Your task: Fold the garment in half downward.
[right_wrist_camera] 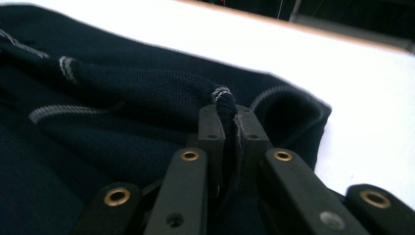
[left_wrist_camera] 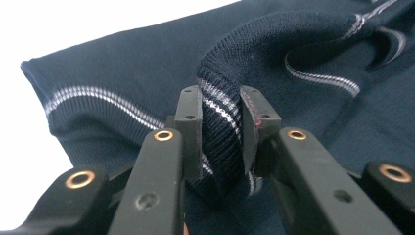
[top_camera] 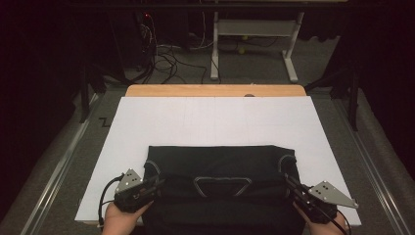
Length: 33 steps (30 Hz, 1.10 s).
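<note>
navy knit sweater (top_camera: 220, 166) w/ white-striped cuffs, on white sheet (top_camera: 215, 122) – left gripper (left_wrist_camera: 220, 129) & right gripper (right_wrist_camera: 229, 125) each clamped on a cuff – ribbing bunched btwn pads.

From my screen the sweater (top_camera: 220, 166) looks dark navy with thin white stripes on its ribbed cuffs, lying on a white sheet (top_camera: 215, 120) over a light wood table (top_camera: 215, 90).

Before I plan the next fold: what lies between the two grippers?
In the high view, the dark navy knit sweater with its grey V-neck trim spans from left gripper to right gripper.
</note>
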{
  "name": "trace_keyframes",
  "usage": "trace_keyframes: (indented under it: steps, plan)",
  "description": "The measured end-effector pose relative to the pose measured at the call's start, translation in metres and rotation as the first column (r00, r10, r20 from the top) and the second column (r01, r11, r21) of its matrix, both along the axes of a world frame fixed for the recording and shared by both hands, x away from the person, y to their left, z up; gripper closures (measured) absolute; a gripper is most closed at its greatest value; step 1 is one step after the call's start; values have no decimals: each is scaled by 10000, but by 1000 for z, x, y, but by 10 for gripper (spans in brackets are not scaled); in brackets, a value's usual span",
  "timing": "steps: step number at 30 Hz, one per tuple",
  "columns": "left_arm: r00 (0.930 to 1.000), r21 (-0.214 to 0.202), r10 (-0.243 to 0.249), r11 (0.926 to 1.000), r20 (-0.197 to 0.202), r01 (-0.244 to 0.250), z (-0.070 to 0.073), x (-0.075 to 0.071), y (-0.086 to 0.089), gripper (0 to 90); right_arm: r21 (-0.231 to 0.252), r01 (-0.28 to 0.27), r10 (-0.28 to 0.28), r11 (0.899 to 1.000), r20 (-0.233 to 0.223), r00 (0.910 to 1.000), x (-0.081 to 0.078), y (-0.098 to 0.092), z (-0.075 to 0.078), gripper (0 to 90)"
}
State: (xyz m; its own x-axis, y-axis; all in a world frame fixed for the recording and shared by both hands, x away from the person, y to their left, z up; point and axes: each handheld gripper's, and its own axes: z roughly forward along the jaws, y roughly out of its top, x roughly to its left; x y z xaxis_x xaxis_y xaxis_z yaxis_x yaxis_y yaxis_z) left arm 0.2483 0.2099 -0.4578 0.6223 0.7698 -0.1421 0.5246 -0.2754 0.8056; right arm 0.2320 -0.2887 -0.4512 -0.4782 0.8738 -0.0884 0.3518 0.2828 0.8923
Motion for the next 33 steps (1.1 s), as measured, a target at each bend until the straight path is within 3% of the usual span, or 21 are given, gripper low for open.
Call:
trace_keyframes:
  steps: [4, 10, 15, 19, 20, 22, 25, 28, 30, 31, 33]
  plan:
    - [9974, -31, 199, 9998, -686, -202, -10, 9, 1, 683, -122, 11, -15, 9999, -350, 9994, 5, 0, -6, 842]
    - [9943, 156, 375, 9992, -1003, -361, -16, 22, -1, 662, -265, 117, -138, 9996, -806, 9967, 16, 3, -13, 838]
    - [9920, 156, 519, 9986, -1148, -504, -18, 28, -1, 594, -454, 210, -263, 9987, -1194, 9925, 28, 6, -17, 824]
    - [9926, -78, 528, 9985, -1097, -539, -16, 28, 3, 525, -315, 227, -264, 9992, -1254, 9918, 30, 5, -17, 768]
    - [9928, -170, 608, 9979, -1030, -628, -14, 28, 5, 525, -179, 215, -237, 9996, -1277, 9915, 30, 5, -16, 742]
    - [9927, -333, 713, 9966, -974, -749, -12, 28, 8, 431, 48, 275, -268, 9996, -1144, 9931, 29, 3, -13, 641]
    - [9939, -536, 740, 9955, -822, -786, -8, 28, 12, 390, 229, 439, -414, 9988, -1027, 9938, 29, 0, -9, 578]
    - [9935, -801, 968, 9916, -606, -1015, -1, 30, 21, 369, 316, 562, -532, 9979, -899, 9945, 30, -4, -5, 516]
    - [9910, -1072, 1229, 9860, -528, -1279, 6, 35, 31, 324, 477, 960, -921, 9942, -775, 9927, 39, -11, 2, 464]
    - [9910, -1072, 1229, 9860, -528, -1279, 6, 35, 31, 324, 477, 960, -921, 9942, -775, 9927, 39, -11, 2, 464]
    - [9865, -645, 1619, 9845, -227, -1630, 10, 42, 35, 324, 607, 1155, -1104, 9915, -813, 9906, 47, -17, 6, 464]
